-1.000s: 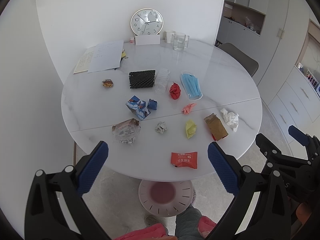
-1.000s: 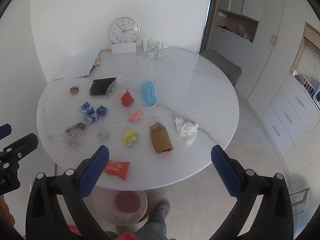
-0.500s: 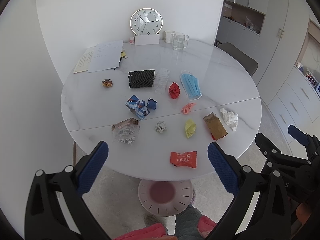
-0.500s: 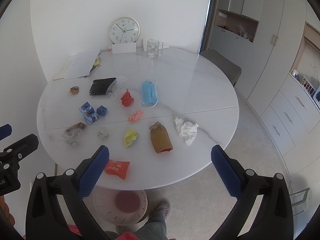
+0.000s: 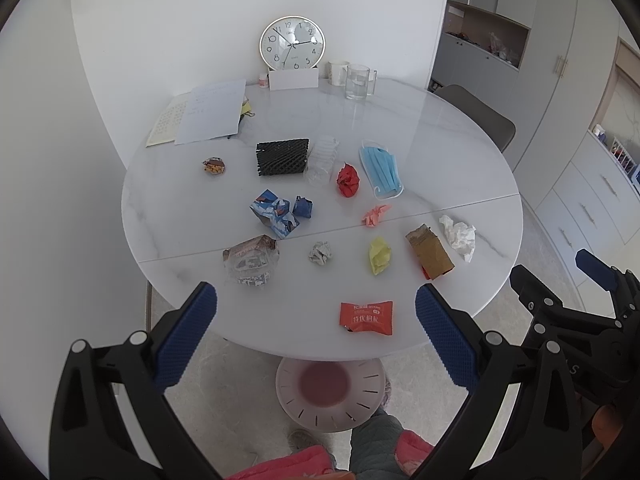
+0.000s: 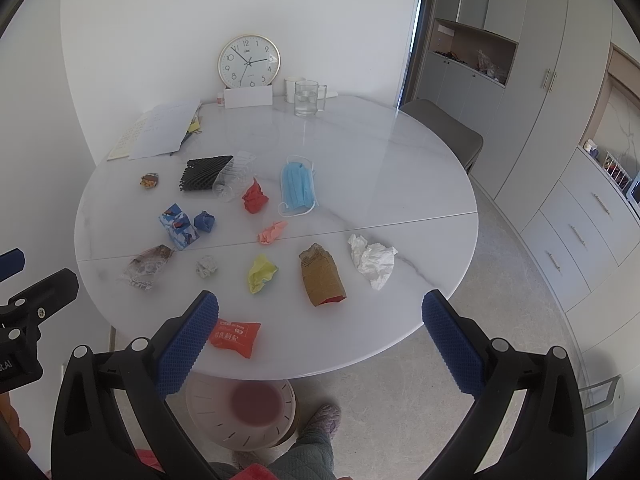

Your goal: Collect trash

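Left view: the left gripper (image 5: 316,332) hangs spread and empty, the red packet (image 5: 366,317) at 12 o'clock between its fingers, long axis crosswise. Right view: the right gripper (image 6: 320,334), also spread and empty, has the packet (image 6: 235,335) at 9 o'clock beside its left finger, so the left looks better lined up.

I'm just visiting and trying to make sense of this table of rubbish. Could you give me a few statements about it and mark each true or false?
1. Both hand-held grippers are open and hold nothing. True: the left hand-held gripper and right hand-held gripper hover short of the table.
2. The blue face mask lies on the floor. False: it lies on the table.
3. The red snack packet lies near the table's front edge. True.
4. The clock lies flat among the trash. False: it stands upright at the back, by the wall.
5. The brown paper bag lies beside the white crumpled tissue. True.
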`<state>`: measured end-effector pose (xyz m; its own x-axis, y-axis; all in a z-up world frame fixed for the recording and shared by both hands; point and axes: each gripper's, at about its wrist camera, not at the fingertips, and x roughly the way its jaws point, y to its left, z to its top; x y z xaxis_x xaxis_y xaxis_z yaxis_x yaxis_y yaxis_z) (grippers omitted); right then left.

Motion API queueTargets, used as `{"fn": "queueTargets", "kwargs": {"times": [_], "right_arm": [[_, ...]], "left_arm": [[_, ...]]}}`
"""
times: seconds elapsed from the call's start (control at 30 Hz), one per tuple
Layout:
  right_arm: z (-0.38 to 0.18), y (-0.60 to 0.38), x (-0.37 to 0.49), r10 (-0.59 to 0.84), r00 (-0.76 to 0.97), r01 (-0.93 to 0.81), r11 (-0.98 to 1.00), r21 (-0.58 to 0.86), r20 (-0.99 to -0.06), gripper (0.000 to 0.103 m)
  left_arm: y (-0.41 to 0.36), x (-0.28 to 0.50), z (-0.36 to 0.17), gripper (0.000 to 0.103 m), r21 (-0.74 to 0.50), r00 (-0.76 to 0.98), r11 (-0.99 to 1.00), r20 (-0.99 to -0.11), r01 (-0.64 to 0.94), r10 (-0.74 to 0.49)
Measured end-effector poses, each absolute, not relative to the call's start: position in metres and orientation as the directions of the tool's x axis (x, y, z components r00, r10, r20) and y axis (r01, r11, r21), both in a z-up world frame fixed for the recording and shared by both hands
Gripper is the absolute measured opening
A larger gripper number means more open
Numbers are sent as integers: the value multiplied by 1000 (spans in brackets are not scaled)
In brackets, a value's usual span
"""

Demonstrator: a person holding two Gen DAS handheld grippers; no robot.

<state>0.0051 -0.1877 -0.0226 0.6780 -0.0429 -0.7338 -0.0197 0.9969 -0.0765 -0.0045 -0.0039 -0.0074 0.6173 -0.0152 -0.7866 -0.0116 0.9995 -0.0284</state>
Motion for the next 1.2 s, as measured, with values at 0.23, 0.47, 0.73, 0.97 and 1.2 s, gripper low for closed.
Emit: {"fn": "queueTargets", "kwargs": {"times": [0.23, 0.47, 0.73, 0.97, 1.2], "right_arm": [[-22, -187, 2, -43, 681, -16, 997, -73, -731, 101], [-31, -191, 5, -57, 678, -15, 996, -91, -733, 101], [-62, -216, 16, -20, 684, -40, 997, -65, -730, 101], [-120, -247, 49, 46, 550, -99, 995, -11, -834, 101], [-163, -268, 78, 104, 476, -182, 983, 18, -873, 101]], "left_arm": [[-4, -4, -8, 95, -33, 617, 999, -787, -10, -20], [-3, -6, -11, 95, -66, 644, 998, -763, 12, -58], [-7, 3, -44, 95, -121, 653, 988, -742, 92, -151], [-40, 19, -121, 95, -11, 583, 982, -803, 188, -121], [-76, 37, -181, 95, 161, 582, 903, -805, 398, -113]]}}
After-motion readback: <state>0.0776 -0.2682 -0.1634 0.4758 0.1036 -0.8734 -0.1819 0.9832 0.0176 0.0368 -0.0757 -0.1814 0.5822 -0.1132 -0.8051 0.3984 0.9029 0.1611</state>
